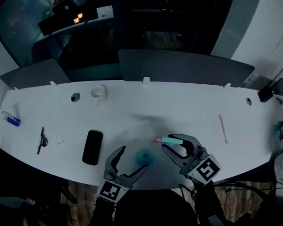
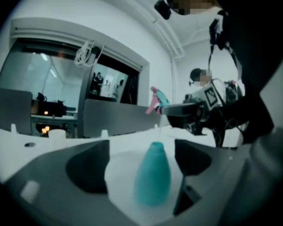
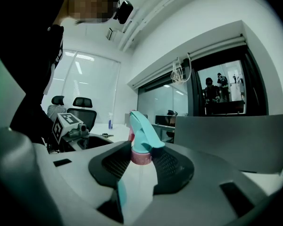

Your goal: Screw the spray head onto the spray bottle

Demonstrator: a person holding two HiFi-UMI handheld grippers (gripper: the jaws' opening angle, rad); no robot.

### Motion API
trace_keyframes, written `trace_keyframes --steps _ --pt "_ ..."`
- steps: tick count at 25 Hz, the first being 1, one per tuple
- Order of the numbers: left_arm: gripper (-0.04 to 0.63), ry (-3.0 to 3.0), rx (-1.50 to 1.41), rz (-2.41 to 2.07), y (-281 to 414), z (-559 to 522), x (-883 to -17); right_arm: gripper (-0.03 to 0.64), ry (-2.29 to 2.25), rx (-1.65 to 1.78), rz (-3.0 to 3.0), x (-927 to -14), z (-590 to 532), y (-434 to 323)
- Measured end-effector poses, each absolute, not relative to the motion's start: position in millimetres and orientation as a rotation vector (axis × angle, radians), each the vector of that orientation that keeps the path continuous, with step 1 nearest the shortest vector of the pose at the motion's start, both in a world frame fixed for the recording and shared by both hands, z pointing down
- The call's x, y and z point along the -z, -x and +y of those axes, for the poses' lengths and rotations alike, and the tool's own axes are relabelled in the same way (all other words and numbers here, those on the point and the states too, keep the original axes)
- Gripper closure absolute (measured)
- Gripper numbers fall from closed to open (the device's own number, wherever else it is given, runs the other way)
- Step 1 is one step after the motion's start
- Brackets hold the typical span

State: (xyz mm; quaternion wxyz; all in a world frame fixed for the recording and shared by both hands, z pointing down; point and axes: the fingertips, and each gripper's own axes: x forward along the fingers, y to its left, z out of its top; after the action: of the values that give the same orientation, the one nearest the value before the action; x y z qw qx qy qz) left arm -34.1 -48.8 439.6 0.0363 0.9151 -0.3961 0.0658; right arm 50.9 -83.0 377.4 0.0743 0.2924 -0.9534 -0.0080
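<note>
Right hand-held gripper (image 3: 144, 158), ribbed pads (image 3: 169, 166) on pink-collared teal spray head (image 3: 141, 130)

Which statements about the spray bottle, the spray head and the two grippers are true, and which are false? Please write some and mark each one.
1. The right gripper holds the spray head. True.
2. The spray head is already screwed onto the spray bottle. False: the bottle's neck is bare, and the head is apart from it.
3. The left gripper is clamped on the bottle. False: its jaws stand apart, with a gap on each side of the bottle.
4. The bottle stands upright on the white table. True.
</note>
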Motion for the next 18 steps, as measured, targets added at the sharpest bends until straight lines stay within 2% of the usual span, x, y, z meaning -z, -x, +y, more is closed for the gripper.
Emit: trace_keyframes --steps 4,16,17,18 --pt "0.121 -2.870 -0.333 -1.059 16.2 -37.5 -477.9 0.473 -0.867 0.033 -2.845 -382.0 -80.9 -50.7" --pt "0.123 -2.826 -0.451 -0.993 -21.9 -50.2 -533.3 0.474 -0.892 0.012 -2.825 -383.7 -66.6 -50.9" --pt "0.133 -2.837 -0.476 -0.991 -24.0 -52.7 -533.5 0.473 -0.902 0.014 -2.828 -380.2 -66.6 -51.6" --pt "0.177 -2.852 -0.500 -0.986 -26.2 -54.9 -533.7 0.472 -0.912 0.018 -2.833 -376.1 -67.2 -52.5"
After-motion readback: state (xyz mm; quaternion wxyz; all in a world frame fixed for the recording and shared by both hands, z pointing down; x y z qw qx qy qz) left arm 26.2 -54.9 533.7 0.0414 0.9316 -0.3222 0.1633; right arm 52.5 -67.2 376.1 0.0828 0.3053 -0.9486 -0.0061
